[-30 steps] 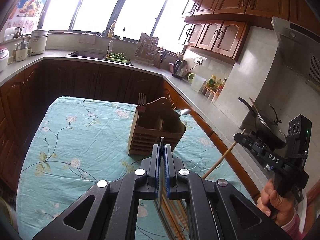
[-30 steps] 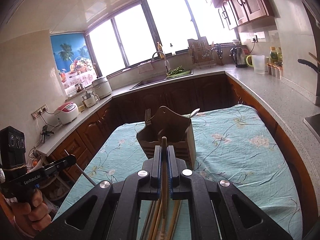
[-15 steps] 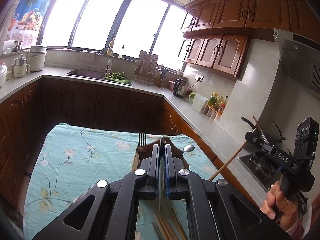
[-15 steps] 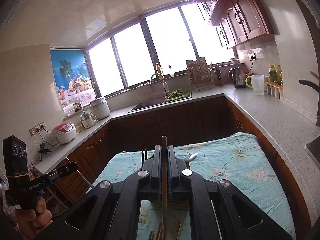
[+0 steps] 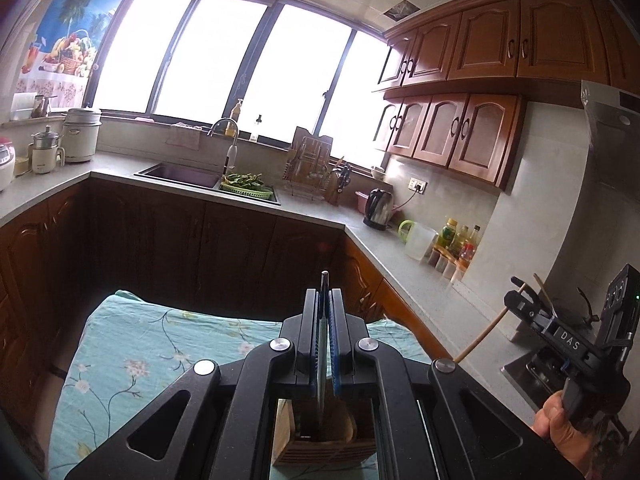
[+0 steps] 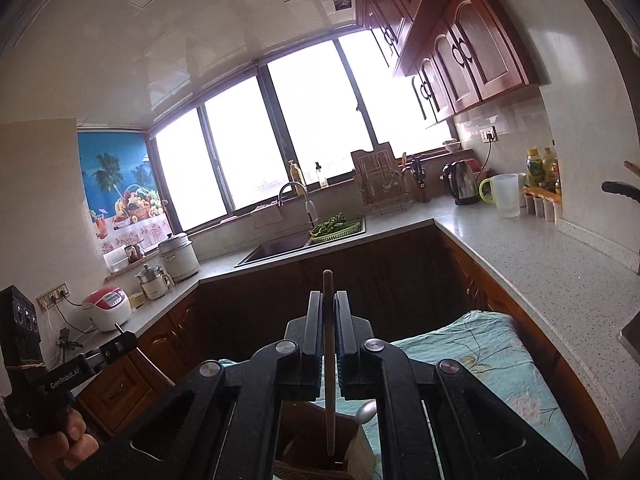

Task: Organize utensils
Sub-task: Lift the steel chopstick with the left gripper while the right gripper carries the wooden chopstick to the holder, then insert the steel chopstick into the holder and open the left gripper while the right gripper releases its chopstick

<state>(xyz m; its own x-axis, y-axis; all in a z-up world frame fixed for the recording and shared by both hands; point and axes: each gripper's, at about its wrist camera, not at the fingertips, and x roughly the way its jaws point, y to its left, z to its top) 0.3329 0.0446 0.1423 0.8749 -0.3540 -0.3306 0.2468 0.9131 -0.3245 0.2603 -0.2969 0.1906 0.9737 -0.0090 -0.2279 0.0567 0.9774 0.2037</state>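
My left gripper (image 5: pixel 324 293) is shut on a thin metal utensil (image 5: pixel 321 360) that hangs point-down into the wooden utensil holder (image 5: pixel 344 446) just below the jaws. My right gripper (image 6: pixel 328 294) is shut on a wooden chopstick (image 6: pixel 330 400), whose lower end reaches into the same holder (image 6: pixel 362 454), beside a spoon (image 6: pixel 366 412) standing in it. In the left wrist view the right gripper (image 5: pixel 520 285) shows at the right edge with the chopstick (image 5: pixel 482 334) slanting down from it. The left gripper (image 6: pixel 126 338) appears at the left edge of the right wrist view.
The holder stands on a table under a teal floral cloth (image 5: pixel 132 360). Dark wooden cabinets and a grey L-shaped counter (image 6: pixel 520 256) ring the table. On the counter are a sink (image 5: pixel 180 176), a kettle (image 5: pixel 378 208), a jug and bottles. A person's hand (image 5: pixel 554 420) grips each handle.
Both grippers have moved forward over the table, so the holder has slid from mid-view to right under the jaws. Each utensil now hangs into the holder. Both grips stayed shut.
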